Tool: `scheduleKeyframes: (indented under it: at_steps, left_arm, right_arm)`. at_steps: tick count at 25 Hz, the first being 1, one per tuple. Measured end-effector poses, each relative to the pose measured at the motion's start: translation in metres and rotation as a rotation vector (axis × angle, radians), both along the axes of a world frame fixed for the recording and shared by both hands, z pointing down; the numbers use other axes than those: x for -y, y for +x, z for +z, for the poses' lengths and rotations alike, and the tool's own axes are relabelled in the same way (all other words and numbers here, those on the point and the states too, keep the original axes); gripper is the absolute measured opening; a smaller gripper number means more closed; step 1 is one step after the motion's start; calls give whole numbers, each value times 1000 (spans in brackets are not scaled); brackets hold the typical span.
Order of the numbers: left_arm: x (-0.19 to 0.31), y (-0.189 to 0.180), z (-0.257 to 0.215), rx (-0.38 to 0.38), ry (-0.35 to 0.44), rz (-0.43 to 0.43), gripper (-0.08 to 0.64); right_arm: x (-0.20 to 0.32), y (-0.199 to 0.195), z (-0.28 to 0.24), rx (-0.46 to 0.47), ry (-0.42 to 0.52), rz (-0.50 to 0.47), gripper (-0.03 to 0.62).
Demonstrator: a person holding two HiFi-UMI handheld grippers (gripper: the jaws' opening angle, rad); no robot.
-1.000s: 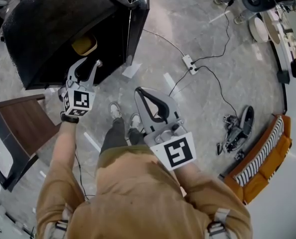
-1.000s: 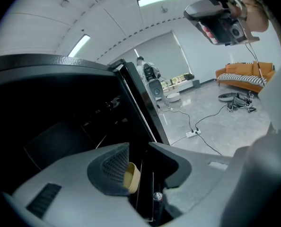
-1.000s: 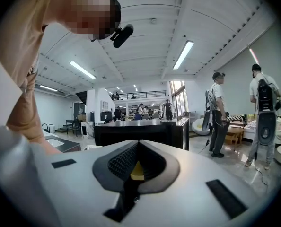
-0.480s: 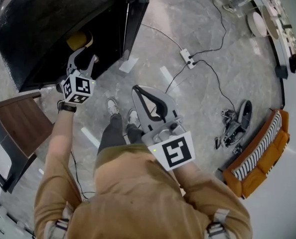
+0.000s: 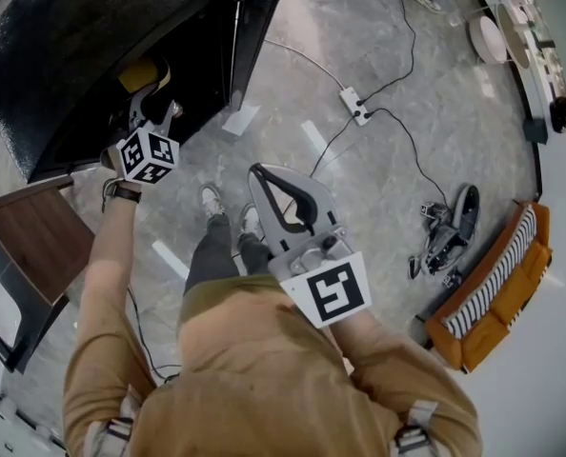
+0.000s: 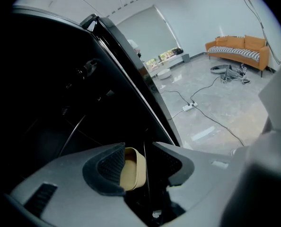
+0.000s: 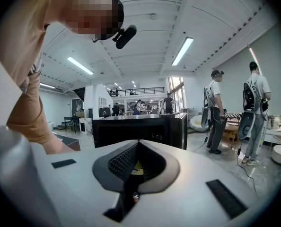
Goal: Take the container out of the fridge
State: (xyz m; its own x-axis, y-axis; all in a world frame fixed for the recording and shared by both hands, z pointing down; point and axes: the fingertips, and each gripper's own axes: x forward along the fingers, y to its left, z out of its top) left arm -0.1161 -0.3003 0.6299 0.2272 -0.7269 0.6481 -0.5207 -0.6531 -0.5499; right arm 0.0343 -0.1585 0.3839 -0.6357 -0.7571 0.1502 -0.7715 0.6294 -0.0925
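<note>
Fridge [image 5: 64, 55]: black, top matt and finely speckled. Container [image 6: 133, 167], between left gripper [image 6: 138, 149] jaws: tan, smooth, matt plastic look. Pads [image 6: 113, 164]: black, ribbed. Floor [image 5: 407, 93]: grey stone, polished. Side table [image 5: 35, 236]: dark wood grain.

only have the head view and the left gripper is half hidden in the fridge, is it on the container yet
observer: no, the left gripper has its jaws apart and they have just been opening; the tan container sits between them, not clamped
operator: anyone standing close behind the fridge
observer: right gripper view shows two people off to the right of the fridge, apart from it
</note>
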Motion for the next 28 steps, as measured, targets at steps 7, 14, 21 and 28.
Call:
scheduleKeyframes:
  at_steps: [7, 14, 21, 28]
  left_arm:
    - [11, -7, 26, 82, -82, -20, 199]
    - [29, -19, 43, 127, -125, -49, 206]
    - [37, -22, 66, 167, -191, -41, 206]
    - [38, -29, 83, 186, -238, -50, 204]
  right_arm:
    - [1, 1, 3, -6, -11, 4, 0]
    - [7, 0, 10, -19, -19, 7, 0]
    - [10, 1, 15, -26, -26, 13, 0]
    - [8, 3, 22, -43, -47, 20, 0]
